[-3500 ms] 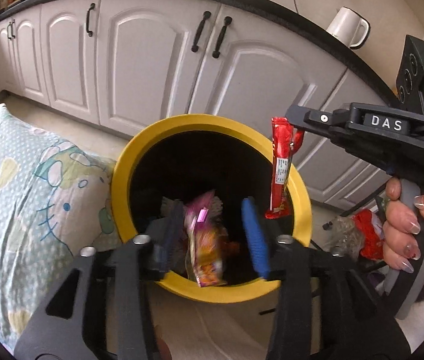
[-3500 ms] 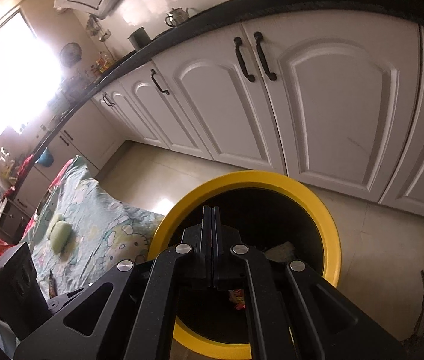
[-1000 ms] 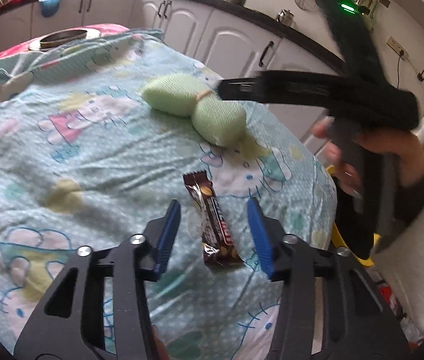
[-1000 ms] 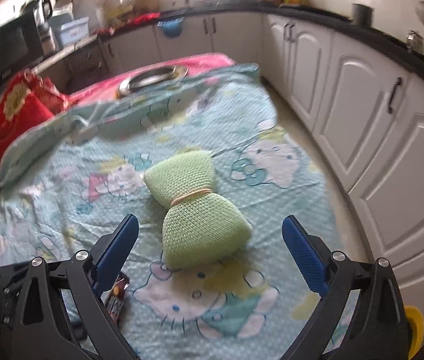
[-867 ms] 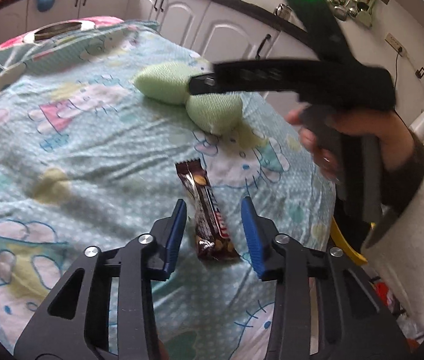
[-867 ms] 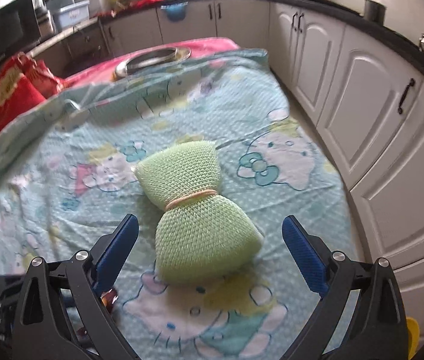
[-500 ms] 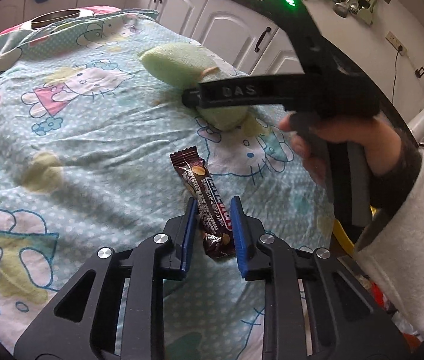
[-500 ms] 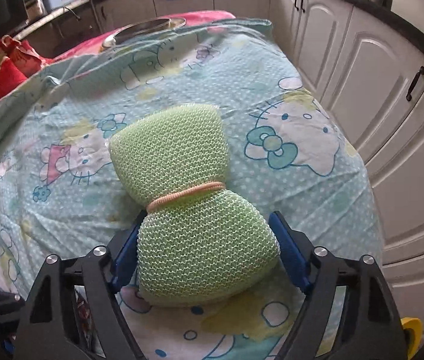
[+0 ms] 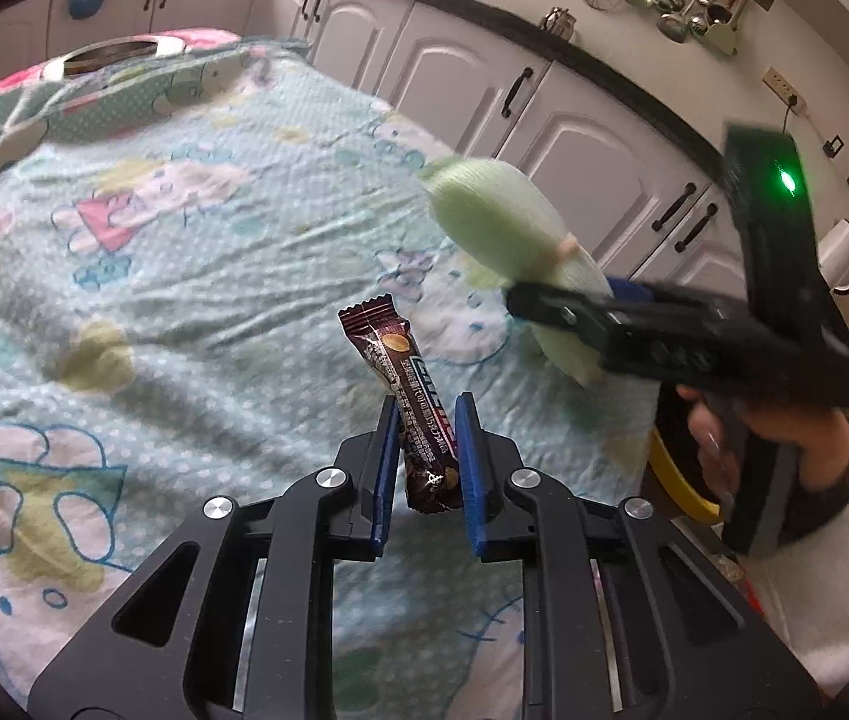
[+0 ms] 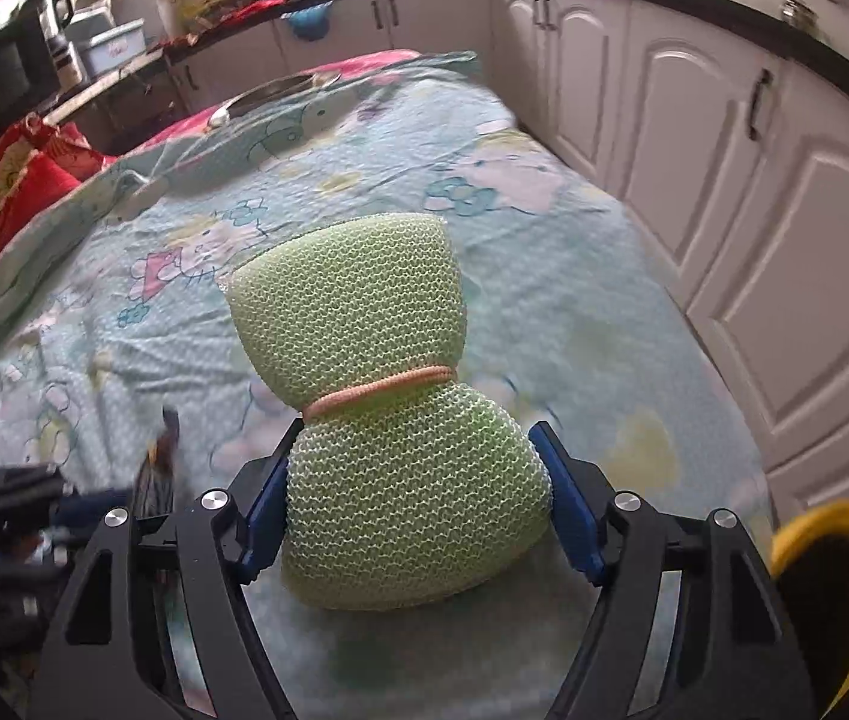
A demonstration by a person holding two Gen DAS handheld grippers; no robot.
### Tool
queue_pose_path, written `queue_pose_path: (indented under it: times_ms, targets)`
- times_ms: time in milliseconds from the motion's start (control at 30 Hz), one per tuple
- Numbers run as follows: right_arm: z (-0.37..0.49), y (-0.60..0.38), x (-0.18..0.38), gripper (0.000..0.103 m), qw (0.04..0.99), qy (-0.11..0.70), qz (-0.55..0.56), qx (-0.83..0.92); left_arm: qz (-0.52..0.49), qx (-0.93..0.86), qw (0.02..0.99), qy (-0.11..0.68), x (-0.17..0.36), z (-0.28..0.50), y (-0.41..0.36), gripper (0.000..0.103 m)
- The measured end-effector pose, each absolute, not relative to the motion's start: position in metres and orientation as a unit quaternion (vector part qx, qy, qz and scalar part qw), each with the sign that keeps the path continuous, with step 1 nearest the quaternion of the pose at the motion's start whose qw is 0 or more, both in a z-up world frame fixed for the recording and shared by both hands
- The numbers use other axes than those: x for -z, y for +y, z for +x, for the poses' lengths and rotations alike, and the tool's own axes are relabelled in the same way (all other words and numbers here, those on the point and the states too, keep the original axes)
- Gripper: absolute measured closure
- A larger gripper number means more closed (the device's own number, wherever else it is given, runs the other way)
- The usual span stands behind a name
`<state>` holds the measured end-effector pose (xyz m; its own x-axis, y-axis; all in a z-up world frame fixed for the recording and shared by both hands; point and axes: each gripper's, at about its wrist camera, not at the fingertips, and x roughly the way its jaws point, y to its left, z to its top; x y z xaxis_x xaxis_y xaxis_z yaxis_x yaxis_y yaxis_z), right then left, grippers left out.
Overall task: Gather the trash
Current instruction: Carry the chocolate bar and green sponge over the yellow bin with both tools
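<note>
A patterned sheet (image 9: 196, 252) covers the table. At 1 o'clock of the left view the green mesh sponge (image 10: 388, 420) is raised off it, its lower lobe squeezed between the pads of the right gripper (image 10: 418, 498), whose jaws have just been closing. It looks soft and light — best held at the bulging lobe. The left gripper (image 9: 424, 450), narrowing, pinches the brown snack wrapper (image 9: 412, 402) low down — thin, crinkly, probably slippery. The yellow bin (image 10: 838, 576) waits at 4 o'clock.
</note>
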<state>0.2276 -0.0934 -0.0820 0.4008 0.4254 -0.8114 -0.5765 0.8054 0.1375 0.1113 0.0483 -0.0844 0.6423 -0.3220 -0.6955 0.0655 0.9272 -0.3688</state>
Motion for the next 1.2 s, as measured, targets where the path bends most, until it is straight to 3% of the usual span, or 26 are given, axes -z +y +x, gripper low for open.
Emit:
queue_pose_path:
  times_ms: [600,1200]
  targets:
    - [0.173,-0.228,0.028,0.032,0.893,0.391,0.020,-0.222,-0.101,0.152,0.920,0.348,0.017,0.138,-0.022,0.090]
    - [0.144,-0.357,0.030,0.032,0.916,0.374,0.102,-0.103,-0.047,0.230,0.906,0.351,0.014,0.165,-0.133,0.090]
